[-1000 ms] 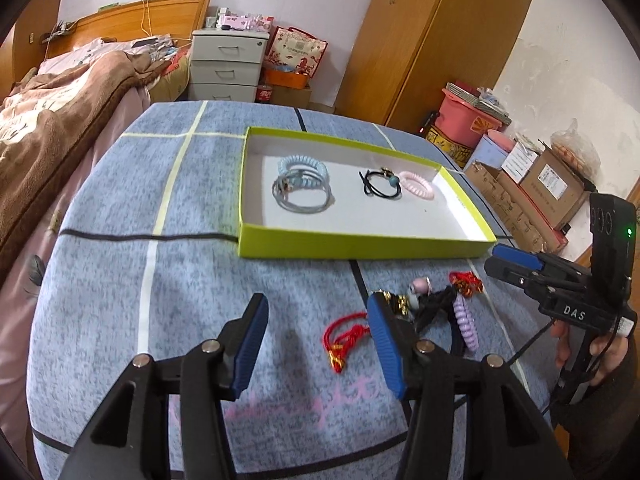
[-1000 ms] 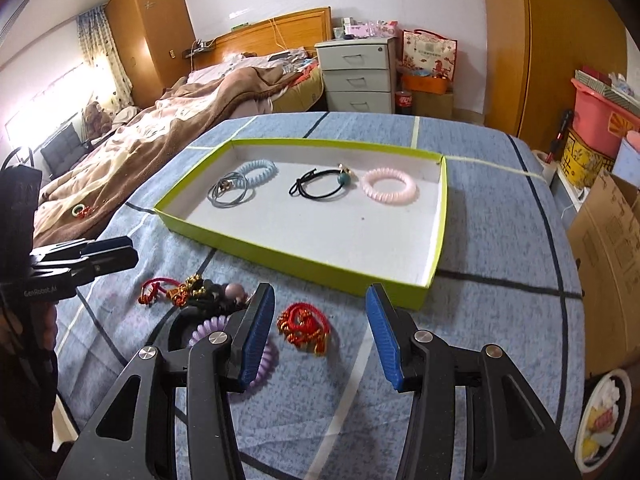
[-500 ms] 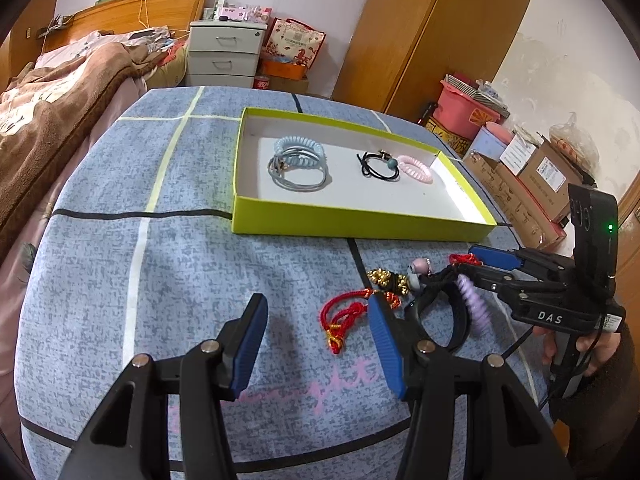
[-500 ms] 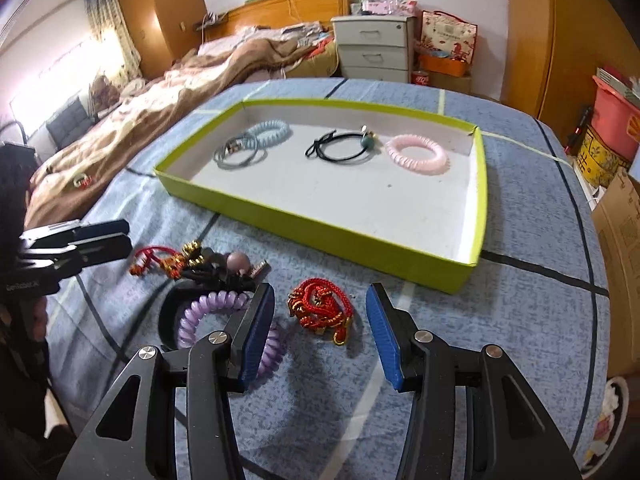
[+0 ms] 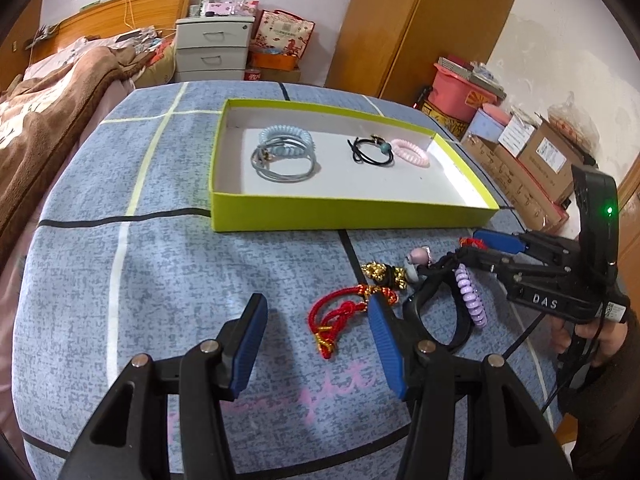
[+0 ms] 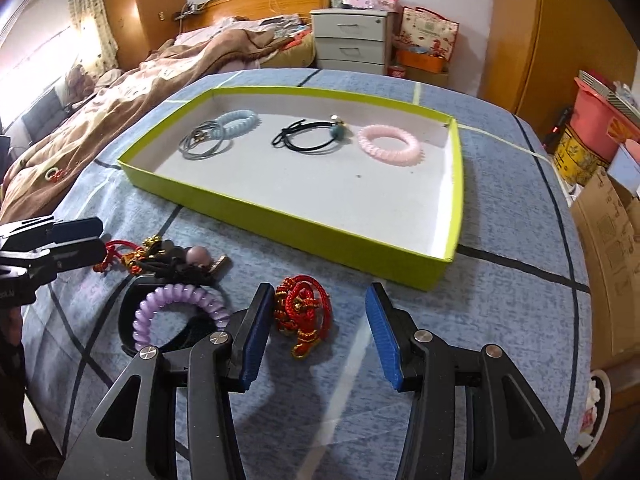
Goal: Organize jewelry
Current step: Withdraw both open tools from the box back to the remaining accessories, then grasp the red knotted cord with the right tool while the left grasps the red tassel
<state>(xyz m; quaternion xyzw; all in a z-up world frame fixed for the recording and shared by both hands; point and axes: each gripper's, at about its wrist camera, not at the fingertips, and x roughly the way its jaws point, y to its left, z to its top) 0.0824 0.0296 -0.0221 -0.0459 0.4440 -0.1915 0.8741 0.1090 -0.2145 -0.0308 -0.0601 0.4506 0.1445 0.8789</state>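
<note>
hovering low over the blue checked cloth [image 6: 500, 160], the right gripper [image 6: 316, 332] has its blue pads apart and drawing together, with a red knotted cord ornament [image 6: 304, 312] lying on the cloth between them, just beside the left-hand pad and not yet pressed. a little to that side a purple spiral hair tie [image 6: 176, 308] rests on a black band [image 6: 132, 312], and past these sits a dark tangle with a pink bead [image 6: 197, 255] and gold charms [image 6: 150, 245].

beside it, the left gripper [image 5: 316, 344] hangs over the cloth with its pads wide apart and nothing gripped; a red cord bracelet [image 5: 340, 316] lies just ahead, near the inner pad but not touching it as far as i can see. from the left wrist view the right gripper shows side-on, held in a person's hand [image 5: 600, 340], a green light on its body.

further on stands the lime green tray [image 6: 304, 224], shallow, white inside. in it, toward the far wall, a light blue spiral tie [image 6: 240, 120] overlaps a set of grey elastic loops [image 6: 204, 144]; apart from these a black elastic with a teal bead [image 6: 308, 136]; and near it a pink spiral tie [image 6: 388, 144]. the near part of the tray floor is bare.

beyond the cloth are a bed with a brown blanket [image 6: 120, 120], a white drawer unit [image 6: 352, 40] and a wooden wardrobe [image 5: 400, 28].
</note>
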